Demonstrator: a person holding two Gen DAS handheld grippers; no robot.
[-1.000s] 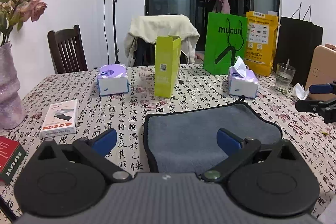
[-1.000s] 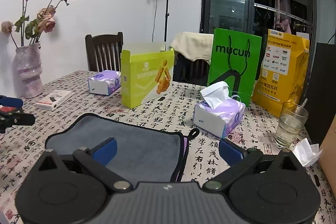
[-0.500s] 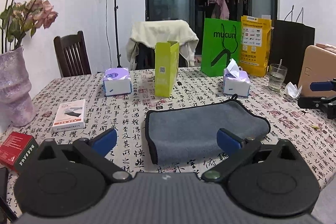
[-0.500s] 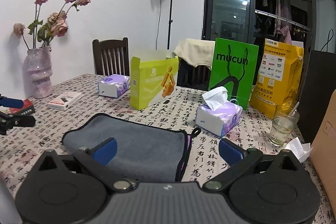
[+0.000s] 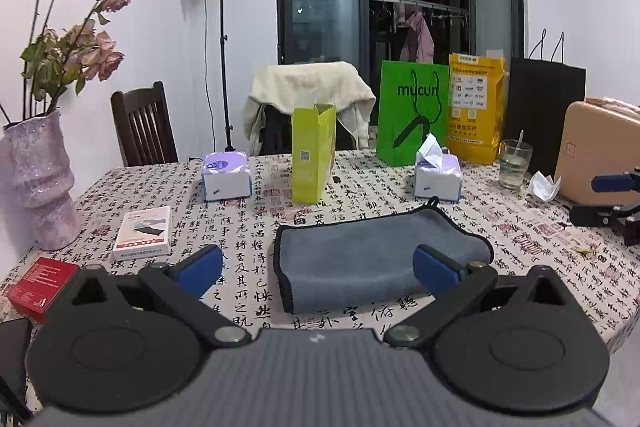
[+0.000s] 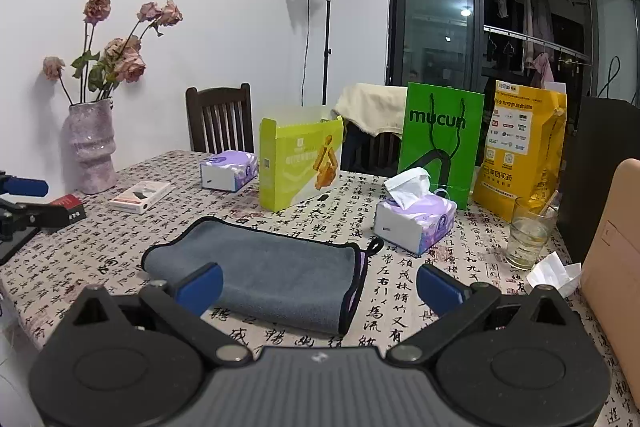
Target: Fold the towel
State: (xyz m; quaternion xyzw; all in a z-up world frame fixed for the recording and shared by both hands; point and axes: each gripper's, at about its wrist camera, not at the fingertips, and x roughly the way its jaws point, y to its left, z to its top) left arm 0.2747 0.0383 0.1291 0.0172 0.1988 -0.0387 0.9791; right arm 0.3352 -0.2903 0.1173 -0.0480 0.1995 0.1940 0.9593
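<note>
A grey towel with black edging (image 5: 372,255) lies folded flat on the patterned tablecloth; it also shows in the right wrist view (image 6: 276,271). My left gripper (image 5: 318,267) is open and empty, held back from the towel's near edge above the table. My right gripper (image 6: 318,285) is open and empty, also drawn back in front of the towel's near right corner. The right gripper shows at the right edge of the left wrist view (image 5: 612,199), and the left gripper at the left edge of the right wrist view (image 6: 20,207).
Behind the towel stand two tissue boxes (image 5: 436,175) (image 5: 226,177), a lime box (image 5: 312,155), a green bag (image 5: 414,119), a yellow bag (image 5: 474,111) and a glass (image 5: 514,165). A vase (image 5: 38,179), white box (image 5: 142,233) and red box (image 5: 42,283) sit left. A tan case (image 5: 596,151) is right.
Both grippers have pulled back and up from the towel, so it looks smaller and farther away. The towel has stayed folded and still.
</note>
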